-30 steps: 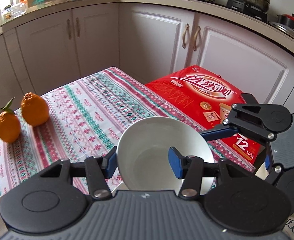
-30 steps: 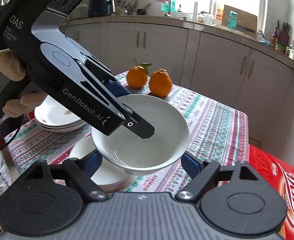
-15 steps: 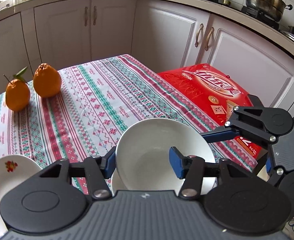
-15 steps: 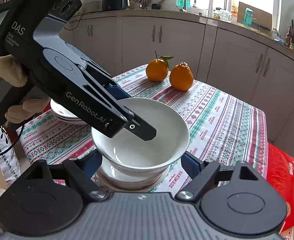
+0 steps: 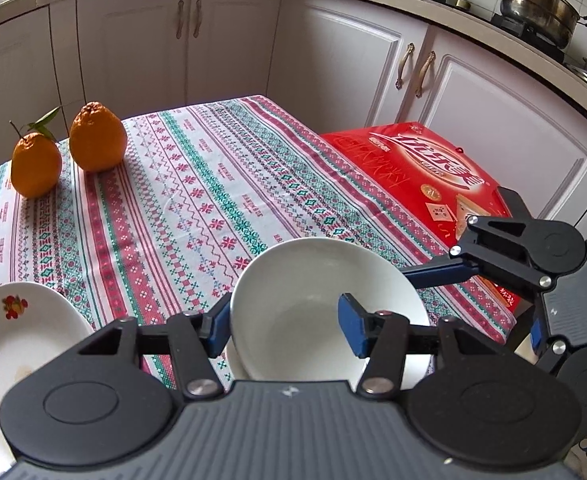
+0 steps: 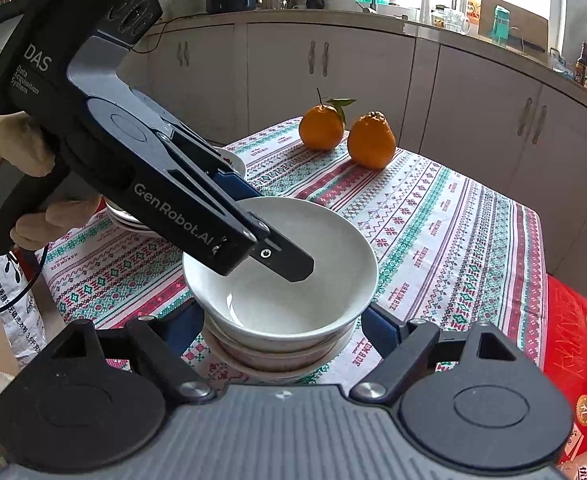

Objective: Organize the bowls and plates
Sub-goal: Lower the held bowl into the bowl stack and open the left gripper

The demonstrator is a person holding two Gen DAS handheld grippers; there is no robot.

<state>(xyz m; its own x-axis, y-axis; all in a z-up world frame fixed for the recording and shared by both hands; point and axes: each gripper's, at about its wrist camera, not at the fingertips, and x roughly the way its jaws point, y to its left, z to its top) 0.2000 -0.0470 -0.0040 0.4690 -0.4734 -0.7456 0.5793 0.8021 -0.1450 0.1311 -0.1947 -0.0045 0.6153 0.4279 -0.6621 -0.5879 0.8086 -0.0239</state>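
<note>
A white bowl (image 5: 317, 296) (image 6: 289, 280) sits nested on a stack of bowls (image 6: 277, 356) at the table's near edge. My left gripper (image 5: 283, 326) grips the bowl's rim, one finger outside and one inside; it also shows in the right wrist view (image 6: 289, 264). My right gripper (image 6: 281, 328) is open, its fingers straddling the stack on both sides without clear contact; one of its fingers (image 5: 437, 272) shows beside the bowl. A stack of plates (image 5: 9, 344) (image 6: 133, 216) with a fruit print lies to the left.
Two oranges (image 5: 69, 152) (image 6: 347, 132) stand at the far side of the patterned tablecloth (image 5: 197, 200). A red carton (image 5: 425, 184) (image 6: 577, 360) sits beside the table on the right. White kitchen cabinets (image 5: 333, 64) surround the table.
The left gripper has lowered the white bowl down onto the stack of bowls; it hung above them before. The right gripper stayed open around it.
</note>
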